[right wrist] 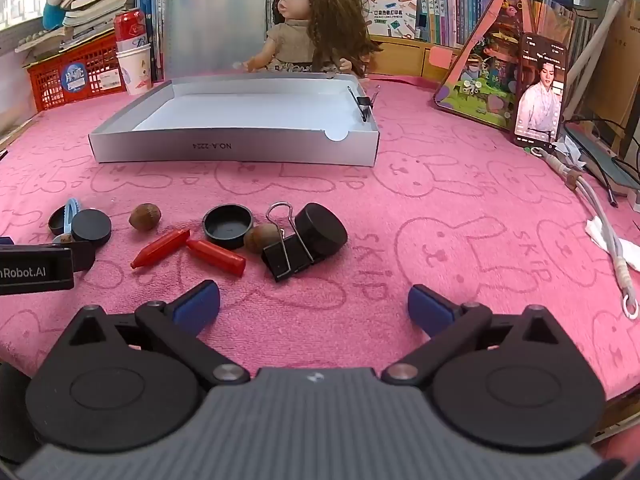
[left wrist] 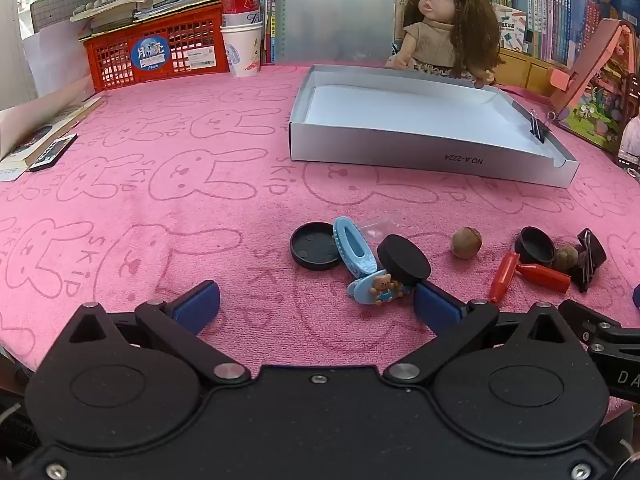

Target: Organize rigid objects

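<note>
A shallow silver box lies open on the pink cloth with a small black binder clip on its right wall. Small items lie in front of it: black caps, black pucks, a blue hair clip, a blue bear clip, nuts, two red crayon-like pieces and a large binder clip. My left gripper is open just short of the bear clip. My right gripper is open and empty, just short of the large clip.
A doll sits behind the box. A red basket, cups with a can and books stand at the back left. A phone, a pink toy house and cables are at the right.
</note>
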A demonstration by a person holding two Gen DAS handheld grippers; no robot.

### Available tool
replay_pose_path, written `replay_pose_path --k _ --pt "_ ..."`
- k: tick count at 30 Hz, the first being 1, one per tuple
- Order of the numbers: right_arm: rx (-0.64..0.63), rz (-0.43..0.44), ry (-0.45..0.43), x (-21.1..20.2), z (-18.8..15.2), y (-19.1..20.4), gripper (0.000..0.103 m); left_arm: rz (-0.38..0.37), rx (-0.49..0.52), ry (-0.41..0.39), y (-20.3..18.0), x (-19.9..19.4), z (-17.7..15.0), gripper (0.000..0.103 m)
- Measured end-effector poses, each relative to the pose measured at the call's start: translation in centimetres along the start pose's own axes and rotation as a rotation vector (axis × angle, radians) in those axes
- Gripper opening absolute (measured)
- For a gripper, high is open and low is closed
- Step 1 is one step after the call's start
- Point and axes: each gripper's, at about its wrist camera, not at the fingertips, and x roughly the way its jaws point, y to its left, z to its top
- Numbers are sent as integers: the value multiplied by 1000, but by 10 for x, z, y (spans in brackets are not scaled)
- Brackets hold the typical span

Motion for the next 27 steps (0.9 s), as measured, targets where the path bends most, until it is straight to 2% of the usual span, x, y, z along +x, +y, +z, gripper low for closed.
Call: replay_pose_path --k 27 --pt "0 -2 12 2 0 0 103 1 1 1 0 0 0 103"
